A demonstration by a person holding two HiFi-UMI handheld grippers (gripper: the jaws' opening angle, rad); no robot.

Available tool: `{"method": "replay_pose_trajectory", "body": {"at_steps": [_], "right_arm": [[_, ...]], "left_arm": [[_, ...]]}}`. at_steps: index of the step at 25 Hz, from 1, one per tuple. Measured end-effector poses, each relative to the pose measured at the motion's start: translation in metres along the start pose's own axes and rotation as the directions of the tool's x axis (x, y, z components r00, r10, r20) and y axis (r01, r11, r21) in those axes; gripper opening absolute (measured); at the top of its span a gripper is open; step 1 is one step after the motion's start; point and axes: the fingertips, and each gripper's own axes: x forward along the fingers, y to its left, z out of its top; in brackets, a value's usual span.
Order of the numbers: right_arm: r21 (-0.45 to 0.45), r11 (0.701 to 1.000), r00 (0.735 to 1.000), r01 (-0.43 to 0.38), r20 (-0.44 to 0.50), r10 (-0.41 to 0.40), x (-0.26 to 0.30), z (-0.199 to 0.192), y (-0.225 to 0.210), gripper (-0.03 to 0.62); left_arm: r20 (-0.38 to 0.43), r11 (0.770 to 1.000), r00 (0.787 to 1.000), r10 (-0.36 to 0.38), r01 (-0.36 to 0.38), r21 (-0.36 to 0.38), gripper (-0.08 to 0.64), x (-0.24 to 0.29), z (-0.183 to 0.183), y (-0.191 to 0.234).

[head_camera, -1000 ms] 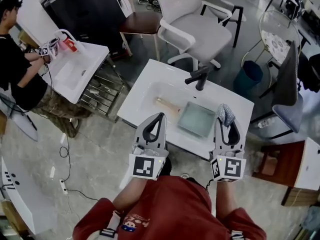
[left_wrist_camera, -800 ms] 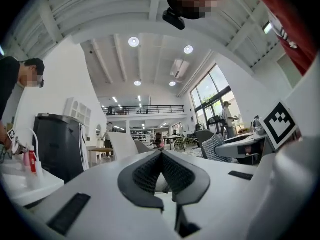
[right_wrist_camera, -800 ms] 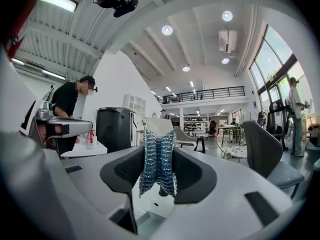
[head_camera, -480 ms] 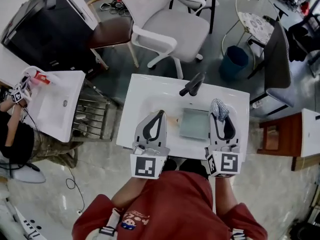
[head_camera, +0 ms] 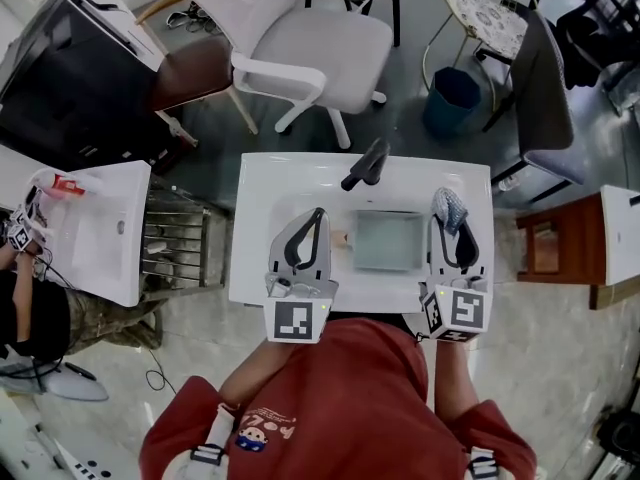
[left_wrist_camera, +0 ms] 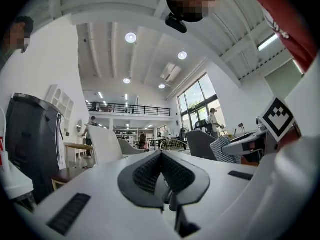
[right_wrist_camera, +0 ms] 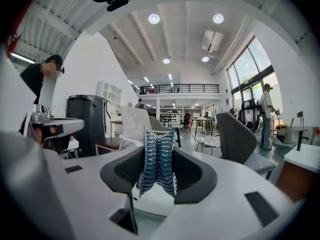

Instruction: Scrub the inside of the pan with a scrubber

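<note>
White sink [head_camera: 262,183] holds the pan [head_camera: 388,240] in its basin, not yet scrubbed. The scrubber [right_wrist_camera: 157,159] is pinched in the right gripper [head_camera: 450,230] beside the pan's right edge. The left gripper [head_camera: 312,230] is closed and empty, left of the pan. The likely next move is to lower the scrubber inside the rim, clear of the faucet [head_camera: 365,163] behind.

White office chair [head_camera: 322,44], glossy grey floor [head_camera: 560,368]

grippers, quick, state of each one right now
Left gripper: shut, nothing between its jaws.
Right gripper: shut on the scrubber.
</note>
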Motion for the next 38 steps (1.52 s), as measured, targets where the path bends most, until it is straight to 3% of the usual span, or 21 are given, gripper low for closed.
{"method": "replay_pose_trajectory", "body": {"at_steps": [9,11,13,15,18,21,25,28,30,33,38], "right_arm": [[0.01,0.998,0.997,-0.066,-0.038,0.066,0.025,-0.014,0.005,0.183],[-0.006,0.994,0.991,-0.112,-0.074,0.112,0.032,-0.024,0.015,0.183],[-0.048,0.978,0.969,-0.205,-0.152,0.195,0.037,-0.042,0.032,0.184],[-0.103,0.938,0.919,-0.331,-0.262,0.296,0.038,-0.067,0.054,0.183],[-0.202,0.83,0.802,-0.519,-0.451,0.392,0.031,-0.117,0.081,0.183],[-0.265,0.701,0.678,-0.662,-0.611,0.41,0.023,-0.168,0.098,0.183],[-0.264,0.535,0.511,-0.803,-0.767,0.389,0.019,-0.229,0.111,0.181],[-0.242,0.42,0.407,-0.875,-0.838,0.365,0.017,-0.265,0.12,0.179],[-0.219,0.367,0.353,-0.904,-0.866,0.353,0.015,-0.283,0.126,0.179],[-0.209,0.298,0.305,-0.932,-0.895,0.326,0.016,-0.301,0.133,0.179],[-0.142,0.223,0.208,-0.964,-0.928,0.309,0.014,-0.326,0.136,0.178]], "left_arm": [[-0.009,1.0,1.0,0.008,-0.007,0.022,0.012,0.022,-0.01,-0.004],[-0.021,1.0,1.0,0.011,-0.011,0.01,0.012,0.024,-0.016,-0.004],[-0.024,1.0,0.999,0.021,-0.021,-0.006,0.012,0.024,-0.02,-0.003],[-0.038,1.0,0.999,0.023,-0.023,0.0,0.012,0.022,-0.025,-0.003],[-0.068,1.0,0.998,0.014,-0.012,0.023,0.012,0.02,-0.033,-0.005],[-0.098,1.0,0.995,0.021,-0.022,-0.008,0.012,0.018,-0.044,-0.004],[-0.125,0.999,0.992,0.026,-0.03,-0.026,0.012,0.018,-0.056,-0.004],[-0.12,0.999,0.992,0.03,-0.035,-0.039,0.012,0.018,-0.061,-0.005],[-0.123,0.998,0.992,0.031,-0.037,-0.05,0.012,0.015,-0.064,-0.006],[-0.13,0.997,0.991,0.037,-0.044,-0.057,0.012,0.01,-0.069,-0.003],[-0.141,0.996,0.988,0.056,-0.066,-0.065,0.012,0.006,-0.077,0.0]]}}
